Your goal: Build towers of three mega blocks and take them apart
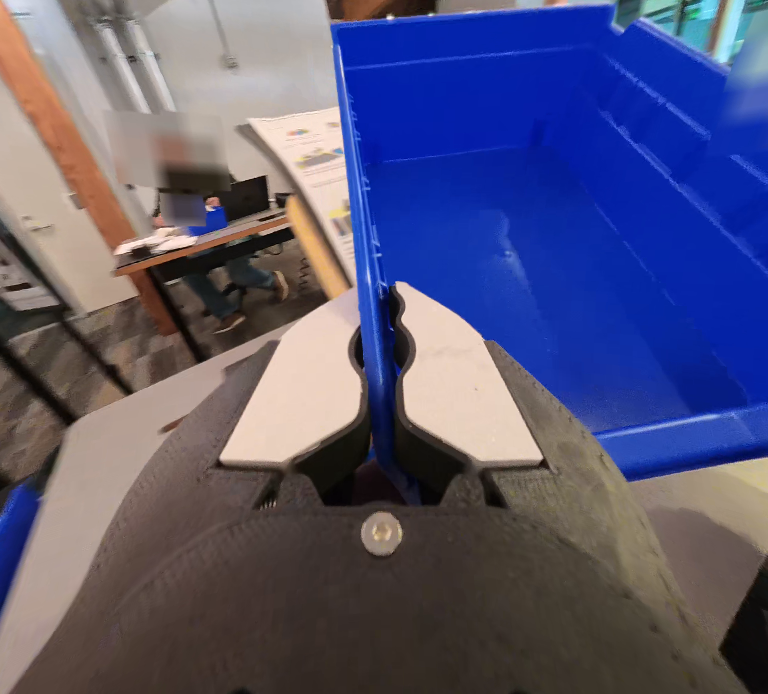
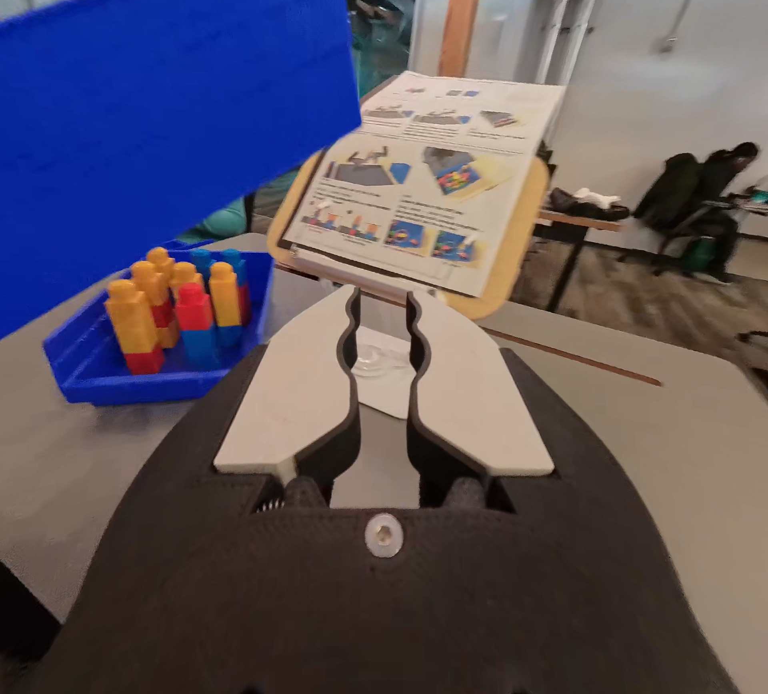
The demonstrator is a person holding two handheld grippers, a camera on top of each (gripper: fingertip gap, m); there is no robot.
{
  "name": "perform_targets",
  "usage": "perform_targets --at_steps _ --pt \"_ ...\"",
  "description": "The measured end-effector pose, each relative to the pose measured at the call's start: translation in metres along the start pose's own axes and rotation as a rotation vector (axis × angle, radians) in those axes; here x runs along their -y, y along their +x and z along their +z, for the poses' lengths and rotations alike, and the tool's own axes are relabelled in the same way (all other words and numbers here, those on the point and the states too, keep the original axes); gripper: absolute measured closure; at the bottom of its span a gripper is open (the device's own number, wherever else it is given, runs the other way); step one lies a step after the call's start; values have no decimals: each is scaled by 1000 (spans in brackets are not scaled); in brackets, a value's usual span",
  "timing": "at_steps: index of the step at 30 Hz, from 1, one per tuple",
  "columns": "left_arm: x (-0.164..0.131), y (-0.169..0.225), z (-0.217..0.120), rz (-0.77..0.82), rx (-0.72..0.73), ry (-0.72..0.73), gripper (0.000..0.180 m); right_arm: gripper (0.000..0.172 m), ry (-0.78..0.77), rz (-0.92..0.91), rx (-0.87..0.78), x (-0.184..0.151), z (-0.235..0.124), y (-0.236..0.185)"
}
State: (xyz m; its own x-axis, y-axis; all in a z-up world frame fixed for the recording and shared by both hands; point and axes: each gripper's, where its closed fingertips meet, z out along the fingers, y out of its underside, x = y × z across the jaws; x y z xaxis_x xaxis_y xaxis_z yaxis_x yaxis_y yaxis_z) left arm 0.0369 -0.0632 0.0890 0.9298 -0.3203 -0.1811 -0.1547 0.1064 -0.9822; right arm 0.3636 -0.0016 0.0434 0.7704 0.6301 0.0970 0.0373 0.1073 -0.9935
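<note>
Mega block towers (image 2: 178, 312) blurred in small bin (image 2: 83, 379); left claw (image 1: 380, 325) clamped on blue bin wall (image 1: 365, 217), right claw (image 2: 382, 308) apart

Instruction sheet (image 2: 419, 184) on tan board (image 2: 519, 258) (tilted), 1 grey table (image 2: 623, 425) beneath.

Each handheld gripper is built alike. The left gripper (image 1: 376, 325), low and central in its frame, has a broad, domed black body of grainy printed plastic, one silver hex-socket screw (image 1: 381, 533) at its middle, and two flat pale grey fingers (image 1: 453, 383) edged with wavy black rubber pads. The right gripper (image 2: 382, 300) shows the same body, silver screw (image 2: 383, 535) and grey fingers (image 2: 299, 395).
</note>
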Motion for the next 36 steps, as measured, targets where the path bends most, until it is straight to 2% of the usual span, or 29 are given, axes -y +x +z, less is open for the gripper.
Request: perform_targets --at_steps 7,13,17,22,27,36 --pt "-7 122 124 -13 -195 -9 176 145 44 53 -206 13 -84 87" --pt "-20 212 202 51 -263 -26 176 139 27 88 -303 2 -124 110" --pt "-27 262 239 114 -280 -35 175 125 16 148 -356 -15 -135 124" --pt "-43 312 274 139 -323 -56 175 104 -25 209 -422 -51 -138 138" --pt "-63 339 288 117 -356 -81 175 106 -148 234 -484 -106 -129 158" --pt "-110 345 302 162 -306 -155 175 133 -292 269 -512 -172 -118 187"
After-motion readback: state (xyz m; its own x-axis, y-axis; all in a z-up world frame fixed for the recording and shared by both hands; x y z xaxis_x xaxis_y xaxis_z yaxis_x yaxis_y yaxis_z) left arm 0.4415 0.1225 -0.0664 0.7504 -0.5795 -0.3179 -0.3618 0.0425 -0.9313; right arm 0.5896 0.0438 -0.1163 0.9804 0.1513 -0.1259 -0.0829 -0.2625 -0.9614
